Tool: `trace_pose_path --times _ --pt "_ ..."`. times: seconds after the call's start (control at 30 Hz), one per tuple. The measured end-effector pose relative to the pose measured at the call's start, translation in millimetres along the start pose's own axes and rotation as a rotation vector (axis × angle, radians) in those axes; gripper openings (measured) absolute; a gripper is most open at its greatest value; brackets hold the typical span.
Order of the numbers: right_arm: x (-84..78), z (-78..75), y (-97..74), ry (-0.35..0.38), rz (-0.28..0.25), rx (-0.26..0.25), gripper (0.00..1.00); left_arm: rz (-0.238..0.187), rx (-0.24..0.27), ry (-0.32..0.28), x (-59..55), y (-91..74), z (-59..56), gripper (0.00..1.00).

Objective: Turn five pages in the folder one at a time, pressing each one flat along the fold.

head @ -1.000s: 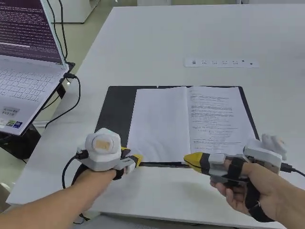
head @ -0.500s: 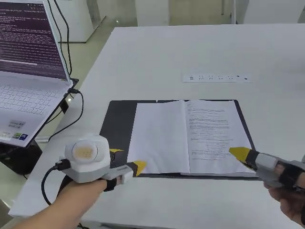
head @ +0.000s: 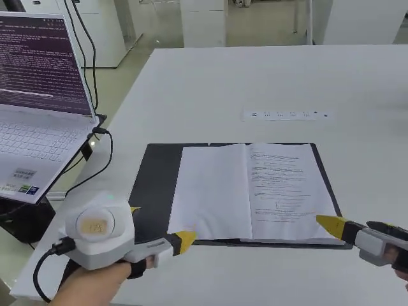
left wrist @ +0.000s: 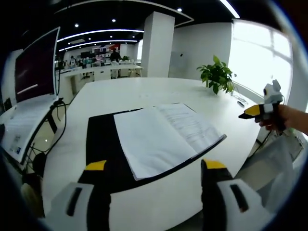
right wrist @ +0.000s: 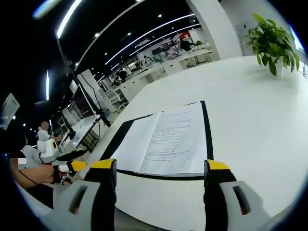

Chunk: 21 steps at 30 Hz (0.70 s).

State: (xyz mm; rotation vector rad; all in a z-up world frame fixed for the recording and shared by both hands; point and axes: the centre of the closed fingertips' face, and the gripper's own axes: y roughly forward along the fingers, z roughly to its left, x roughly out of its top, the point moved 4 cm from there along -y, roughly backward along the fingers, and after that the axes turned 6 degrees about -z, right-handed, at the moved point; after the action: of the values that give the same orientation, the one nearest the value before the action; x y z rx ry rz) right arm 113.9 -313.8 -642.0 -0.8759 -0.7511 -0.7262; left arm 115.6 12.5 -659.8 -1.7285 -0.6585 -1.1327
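Here the black folder (head: pixel 155 182) lies open and flat on the white table (head: pixel 255 76), a blank sheet (head: pixel 210 191) on its left half and a printed page (head: pixel 287 185) on its right, with a laptop (head: pixel 38 108) off to the left. The left hand-held gripper (left wrist: pixel 155 166) hovers at the near left corner of the folder, its jaws spread wide and holding nothing. The right hand-held gripper (right wrist: pixel 161 164) sits just beside the near right corner of the printed page, likewise released, its jaws apart and empty.

I judge this to be the reach for a page turn: nothing is lifted yet, and both sheets lie flat. How many of the five pages are done cannot be told. The next move calls for the right jaws to pinch only the top sheet at that corner, while the left one stands ready to press along the fold.
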Motion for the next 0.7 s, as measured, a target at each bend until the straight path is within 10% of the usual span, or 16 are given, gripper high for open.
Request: trace_pose_path --times 0.7 --pt "-8.6 -23.2 -21.4 -0.048 -0.018 -0.042 0.76 -0.004 -0.039 0.022 7.5 8.1 -29.8 0.77"
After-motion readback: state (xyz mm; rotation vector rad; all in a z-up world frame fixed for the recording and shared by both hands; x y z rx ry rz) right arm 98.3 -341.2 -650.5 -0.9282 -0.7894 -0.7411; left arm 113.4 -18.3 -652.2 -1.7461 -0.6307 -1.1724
